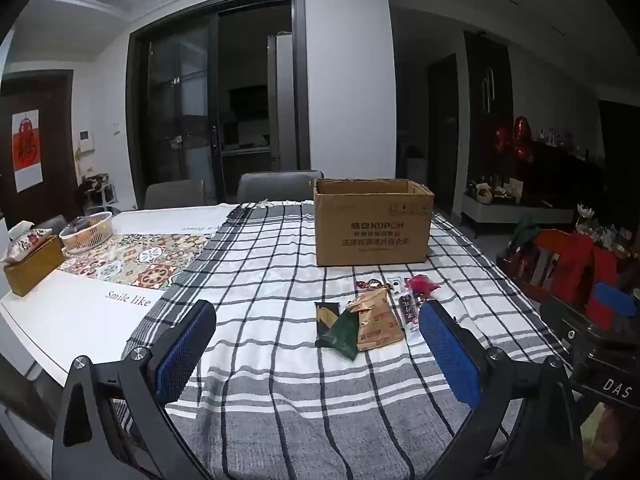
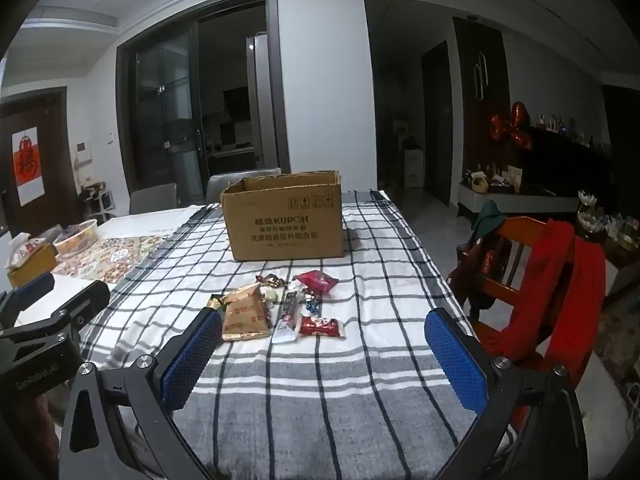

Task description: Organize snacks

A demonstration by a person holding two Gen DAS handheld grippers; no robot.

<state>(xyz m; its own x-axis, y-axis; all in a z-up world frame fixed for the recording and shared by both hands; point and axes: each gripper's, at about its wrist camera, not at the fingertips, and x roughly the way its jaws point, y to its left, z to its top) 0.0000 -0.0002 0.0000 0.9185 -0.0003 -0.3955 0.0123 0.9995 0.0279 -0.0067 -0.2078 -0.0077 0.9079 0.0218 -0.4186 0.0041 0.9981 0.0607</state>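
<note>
An open cardboard box (image 1: 373, 224) stands on the checked tablecloth; it also shows in the right wrist view (image 2: 286, 218). In front of it lies a small pile of snacks: a tan packet (image 1: 374, 320) (image 2: 244, 314), a dark green packet (image 1: 340, 330), a red bag (image 1: 422, 284) (image 2: 316, 280), a red wrapped bar (image 2: 322, 327), a white-and-dark stick pack (image 2: 290, 314) and small candies. My left gripper (image 1: 318, 350) is open and empty, just short of the pile. My right gripper (image 2: 324, 354) is open and empty, also short of the pile.
A tissue box (image 1: 30, 258) and a white basket (image 1: 88, 230) sit at the table's left end on a patterned mat. Grey chairs (image 1: 276, 184) stand behind the table. A wooden chair draped in red cloth (image 2: 552, 280) stands at the right.
</note>
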